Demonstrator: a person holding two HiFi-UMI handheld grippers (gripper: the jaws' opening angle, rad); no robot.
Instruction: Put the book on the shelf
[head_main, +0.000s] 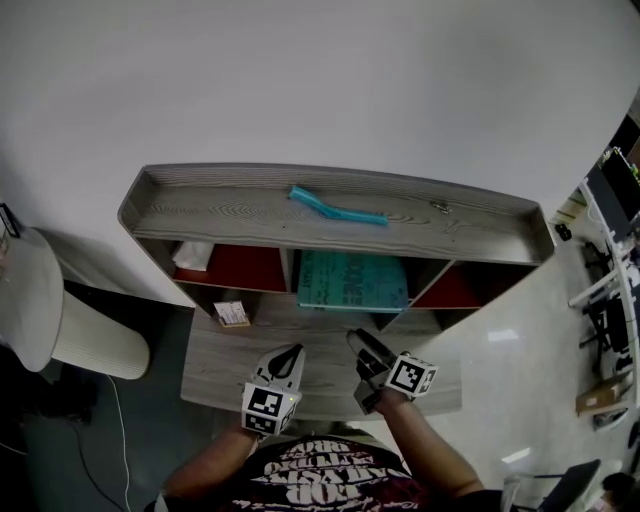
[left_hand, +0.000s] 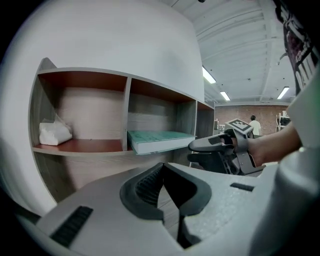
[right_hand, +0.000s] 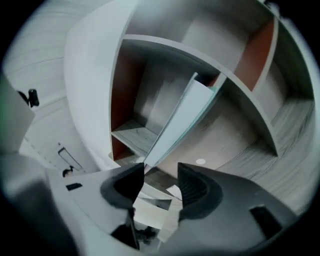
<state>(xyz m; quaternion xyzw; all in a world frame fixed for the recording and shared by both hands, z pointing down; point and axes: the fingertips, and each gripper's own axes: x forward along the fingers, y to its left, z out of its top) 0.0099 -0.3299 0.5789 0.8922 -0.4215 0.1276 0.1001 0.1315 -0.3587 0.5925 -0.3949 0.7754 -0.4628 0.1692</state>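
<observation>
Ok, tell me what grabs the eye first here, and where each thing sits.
The teal book lies flat in the middle compartment of the grey shelf, its front edge jutting out. A turquoise strip lies on the shelf's top. The left gripper and right gripper hover in front of the book, the right one's fingers apart.

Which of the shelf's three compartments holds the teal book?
The middle compartment: the teal book lies flat in it, jutting past the front edge. The left compartment holds a white bundle; the right compartment shows no book.
</observation>
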